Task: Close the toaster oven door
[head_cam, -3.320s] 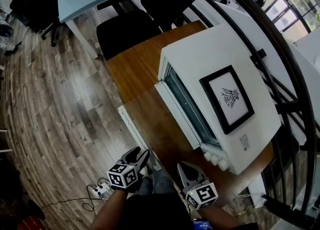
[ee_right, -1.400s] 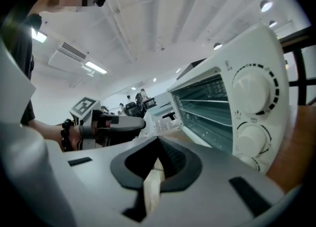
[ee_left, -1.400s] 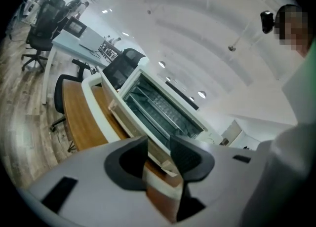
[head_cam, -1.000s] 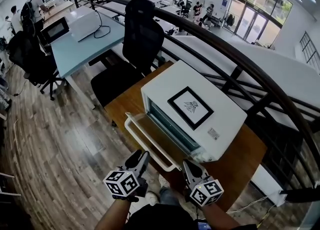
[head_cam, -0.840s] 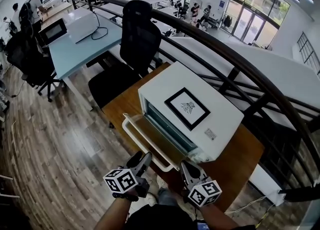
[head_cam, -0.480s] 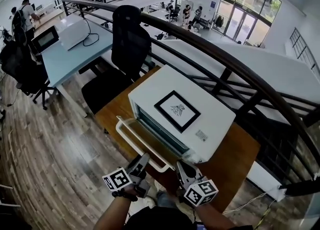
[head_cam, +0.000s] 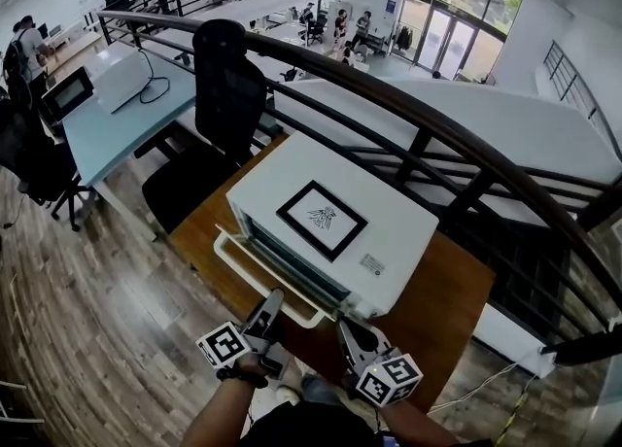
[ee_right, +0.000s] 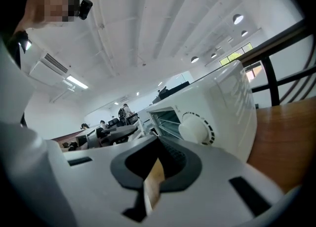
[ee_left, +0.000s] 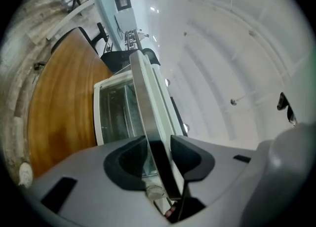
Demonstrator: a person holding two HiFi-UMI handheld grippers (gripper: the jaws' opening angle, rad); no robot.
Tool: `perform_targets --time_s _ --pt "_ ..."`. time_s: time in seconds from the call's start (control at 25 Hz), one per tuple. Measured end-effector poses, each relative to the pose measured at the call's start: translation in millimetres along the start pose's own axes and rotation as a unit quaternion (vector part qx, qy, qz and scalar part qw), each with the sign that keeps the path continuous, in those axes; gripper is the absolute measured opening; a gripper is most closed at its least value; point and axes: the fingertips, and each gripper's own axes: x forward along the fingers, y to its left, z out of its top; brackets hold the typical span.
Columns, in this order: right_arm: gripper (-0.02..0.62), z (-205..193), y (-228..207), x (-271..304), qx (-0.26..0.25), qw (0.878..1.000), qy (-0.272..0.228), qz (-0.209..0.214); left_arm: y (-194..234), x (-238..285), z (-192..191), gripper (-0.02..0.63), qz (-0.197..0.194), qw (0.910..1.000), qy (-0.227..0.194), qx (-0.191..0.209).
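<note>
The white toaster oven (head_cam: 389, 231) stands on a wooden table (head_cam: 442, 299) with its glass door (head_cam: 255, 270) hanging open toward me. My left gripper (head_cam: 272, 304) reaches the door's front edge. In the left gripper view the metal door handle (ee_left: 140, 102) runs between the jaws of the left gripper (ee_left: 159, 159), which are closing and flank it tightly on both sides. My right gripper (head_cam: 348, 330) hovers just right of it, below the oven's knob corner, shut and empty. The right gripper view shows the right gripper (ee_right: 157, 147) before a control knob (ee_right: 196, 128).
A black office chair (head_cam: 228, 76) stands behind the table's far left end. A dark curved railing (head_cam: 408, 110) passes right behind the oven. A light blue desk (head_cam: 107, 95) sits further left, over wood flooring (head_cam: 87, 319).
The oven has shifted up and left in the head view. My left gripper has come forward to the open door's front edge; the right gripper has stayed beside it.
</note>
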Motion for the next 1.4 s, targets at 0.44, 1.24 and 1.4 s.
perform_targets --time_s 0.44,1.24,1.4 --pt "-0.003 11.1 -14.6 -19.7 -0.001 0.999 -0.02 -0.027 -19.0 39.8 -2.3 0.144 -0.022 0.9996 0.015 0.009" --pt "-0.003 7.7 -29.1 -39.5 -0.004 0.999 -0.015 -0.039 -21.9 63.2 2.5 0.137 -0.042 0.9991 0.003 0.008" --pt "-0.003 11.2 -19.8 -39.4 -0.012 0.999 -0.014 -0.032 -21.6 63.9 3.9 0.147 -0.036 0.9985 0.013 0.04"
